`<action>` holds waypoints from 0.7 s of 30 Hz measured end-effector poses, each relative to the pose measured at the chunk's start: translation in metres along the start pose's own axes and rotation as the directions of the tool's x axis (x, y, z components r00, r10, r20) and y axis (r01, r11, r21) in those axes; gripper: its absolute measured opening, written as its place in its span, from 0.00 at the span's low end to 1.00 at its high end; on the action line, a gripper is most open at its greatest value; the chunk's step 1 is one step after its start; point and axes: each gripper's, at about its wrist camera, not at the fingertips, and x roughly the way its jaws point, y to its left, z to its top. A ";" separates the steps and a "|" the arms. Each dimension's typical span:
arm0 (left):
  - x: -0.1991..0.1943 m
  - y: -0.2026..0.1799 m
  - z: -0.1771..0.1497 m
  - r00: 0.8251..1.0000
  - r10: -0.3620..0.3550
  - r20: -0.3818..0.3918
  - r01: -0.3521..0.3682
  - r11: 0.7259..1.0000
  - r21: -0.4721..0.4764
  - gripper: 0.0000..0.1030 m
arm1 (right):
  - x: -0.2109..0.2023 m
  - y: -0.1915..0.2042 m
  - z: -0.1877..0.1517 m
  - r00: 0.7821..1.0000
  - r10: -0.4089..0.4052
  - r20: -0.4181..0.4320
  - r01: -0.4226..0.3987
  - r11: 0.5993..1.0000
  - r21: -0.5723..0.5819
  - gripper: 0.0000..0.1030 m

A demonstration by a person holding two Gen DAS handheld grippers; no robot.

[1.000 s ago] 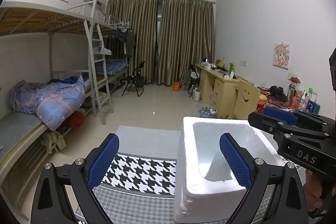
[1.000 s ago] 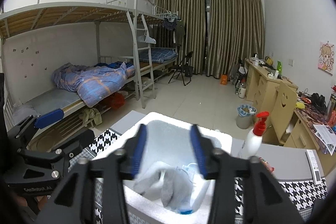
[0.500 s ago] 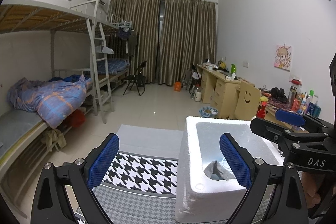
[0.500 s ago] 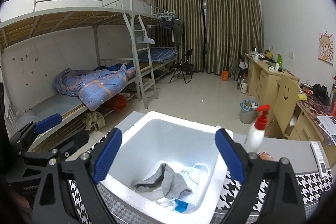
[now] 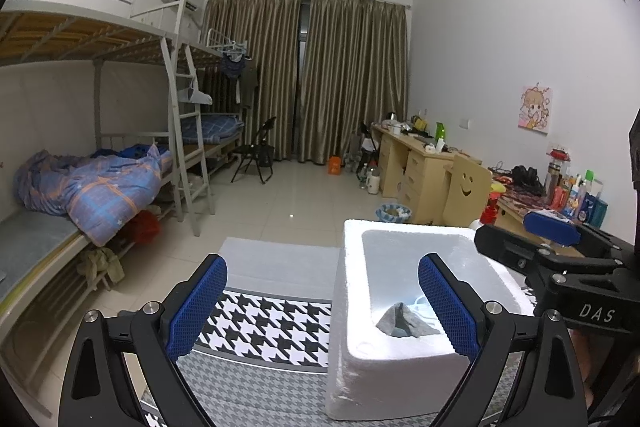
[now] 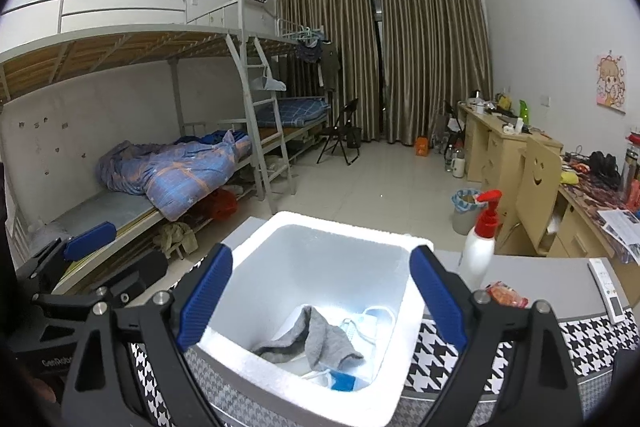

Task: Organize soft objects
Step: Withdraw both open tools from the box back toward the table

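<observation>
- Our right tool [image 6: 322,301] hangs over the white foam box [image 6: 240,343] with its jaws spread wide and nothing between them; they have just been opening, and the grey sock [image 6: 316,341] lies loose on the box floor below
- The sock is crumpled on top of a pale blue face mask [image 6: 362,321], towards the near side of the box, just beneath and a little ahead of the right tool's blue pads [image 6: 206,301]
- Our left tool [image 5: 322,309] is also spread and holds nothing; it sits to the left of the box, one pad over the houndstooth cloth [image 5: 260,327] on the tabletop [image 5: 276,259], the other in front of the box's opening
- From the left tool the sock [image 5: 402,319] lies ahead and to the right, half hidden behind the box's near wall [image 5: 396,383]
- We judge this piece as placed: the right tool is the nearer one, straight above the box, but nothing there calls for another grasp
- What the coming move turns on is finding the next soft thing; none shows on the cloth in either view, only a red-capped pump bottle [image 6: 480,243] and a small red packet [image 6: 504,295] to the right of the box
- Both look unlikely to count as soft items, so we would expect the right tool to back away from the box first
</observation>
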 end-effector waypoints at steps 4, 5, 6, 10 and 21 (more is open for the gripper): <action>-0.002 -0.006 -0.001 1.000 -0.007 -0.001 0.007 1.000 0.010 0.94 | -0.003 0.001 0.000 1.000 -0.011 0.007 0.011 0.999 -0.048 0.90; -0.003 -0.007 -0.001 1.000 -0.011 0.001 0.010 1.000 0.011 0.94 | -0.004 0.000 0.000 1.000 -0.004 0.005 0.005 0.999 -0.040 0.90; -0.005 -0.009 -0.001 1.000 -0.012 0.004 0.012 1.000 0.009 0.94 | -0.005 -0.003 0.000 1.000 0.008 0.001 -0.008 1.000 -0.023 0.90; -0.008 -0.013 -0.001 1.000 -0.025 0.011 0.025 1.000 0.005 0.94 | -0.010 -0.003 -0.002 1.000 -0.007 0.016 0.007 1.000 -0.025 0.90; -0.018 -0.020 0.000 0.999 -0.044 0.021 0.043 0.999 0.010 0.94 | -0.025 -0.008 -0.011 0.997 -0.002 0.076 0.001 1.000 0.013 0.90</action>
